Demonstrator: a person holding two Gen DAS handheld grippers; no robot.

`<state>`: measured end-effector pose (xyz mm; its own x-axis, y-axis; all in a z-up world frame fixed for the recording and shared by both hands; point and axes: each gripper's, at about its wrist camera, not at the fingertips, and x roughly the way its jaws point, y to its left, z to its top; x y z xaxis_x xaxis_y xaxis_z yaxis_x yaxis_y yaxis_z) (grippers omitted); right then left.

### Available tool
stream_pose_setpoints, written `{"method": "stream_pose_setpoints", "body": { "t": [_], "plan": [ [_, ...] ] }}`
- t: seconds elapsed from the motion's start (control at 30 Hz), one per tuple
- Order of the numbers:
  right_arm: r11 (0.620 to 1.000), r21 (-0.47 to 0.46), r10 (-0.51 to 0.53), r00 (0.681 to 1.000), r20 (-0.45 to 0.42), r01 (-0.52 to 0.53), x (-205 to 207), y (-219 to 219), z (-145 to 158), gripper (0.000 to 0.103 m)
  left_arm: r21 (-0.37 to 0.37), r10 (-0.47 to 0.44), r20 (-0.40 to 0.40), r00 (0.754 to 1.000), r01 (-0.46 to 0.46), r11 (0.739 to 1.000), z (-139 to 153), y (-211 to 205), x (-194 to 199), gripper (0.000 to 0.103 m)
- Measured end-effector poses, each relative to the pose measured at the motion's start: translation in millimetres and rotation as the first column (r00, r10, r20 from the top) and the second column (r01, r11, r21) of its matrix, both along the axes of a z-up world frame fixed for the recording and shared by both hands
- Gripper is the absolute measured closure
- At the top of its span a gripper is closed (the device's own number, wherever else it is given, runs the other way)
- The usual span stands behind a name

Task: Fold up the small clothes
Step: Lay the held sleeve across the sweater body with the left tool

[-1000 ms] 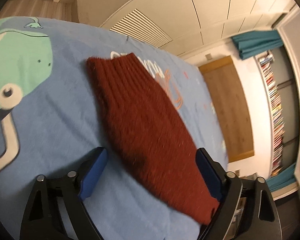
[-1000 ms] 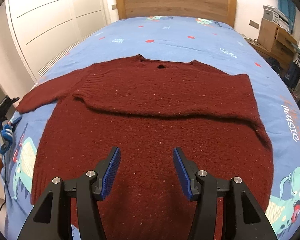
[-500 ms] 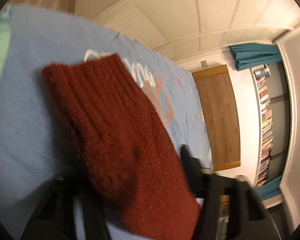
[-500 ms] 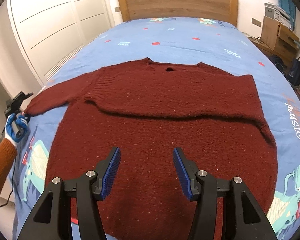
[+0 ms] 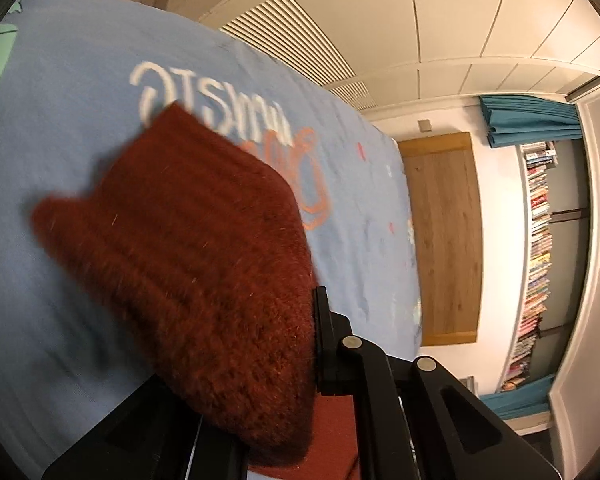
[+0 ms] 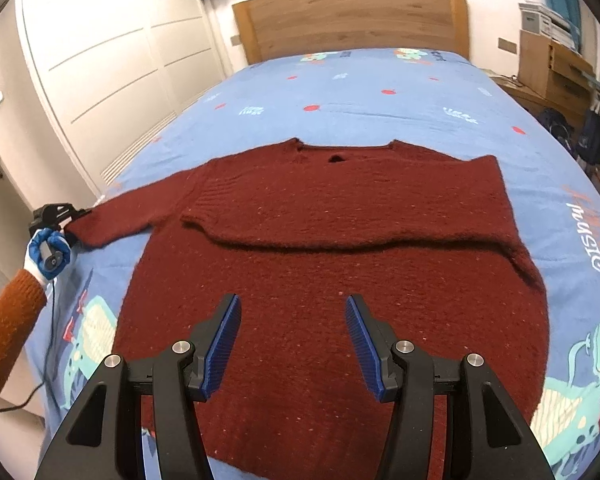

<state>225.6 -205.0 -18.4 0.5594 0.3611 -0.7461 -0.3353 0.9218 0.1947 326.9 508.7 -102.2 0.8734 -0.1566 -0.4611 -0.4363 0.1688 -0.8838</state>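
A dark red sweater (image 6: 332, 264) lies flat on the bed (image 6: 380, 92). The left claw (image 6: 60, 216) grips its sleeve cuff (image 5: 188, 264); the right claw (image 6: 292, 344) hovers wide above. Fold the sleeve across smoothly, without dragging the body.

My left gripper (image 6: 74, 224), at the left edge of the right wrist view, is clamped on the sleeve cuff (image 5: 188, 264). My right gripper (image 6: 294, 344) hangs low centre, its 2 fingers spread wide.

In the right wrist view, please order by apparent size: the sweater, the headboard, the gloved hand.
1. Red sweater
2. Wooden headboard, farther away, so its true size is unsure
3. Blue-gloved left hand
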Motion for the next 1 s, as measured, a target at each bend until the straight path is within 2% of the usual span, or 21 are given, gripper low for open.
{"method": "stream_pose_setpoints", "body": {
  "t": [0.27, 0.47, 0.57, 0.77, 1.0],
  "plan": [
    [0.997, 0.050, -0.053, 0.998, 0.023, 0.051, -12, -39, 13, 0.047, -0.014, -0.087, 0.086, 0.992, 0.088, 0.996, 44, -32, 30, 0.098],
    [0.992, 0.087, -0.095, 0.994, 0.050, 0.090, -22, -69, 27, 0.047, -0.033, -0.155, 0.174, 0.972, 0.164, 0.986, 84, -78, 67, 0.098],
    [0.989, 0.098, -0.114, 0.991, 0.063, 0.108, -27, -84, 33, 0.047, -0.040, -0.197, 0.211, 0.957, 0.209, 0.977, 102, -106, 84, 0.098],
    [0.984, 0.105, -0.153, 0.985, 0.083, 0.144, -37, -113, 43, 0.047, -0.032, -0.301, 0.278, 0.912, 0.322, 0.946, 133, -170, 121, 0.098],
    [0.974, 0.109, -0.209, 0.975, 0.081, 0.200, -48, -147, 43, 0.047, -0.016, -0.437, 0.293, 0.850, 0.461, 0.887, 145, -259, 162, 0.098]
  ]
}}
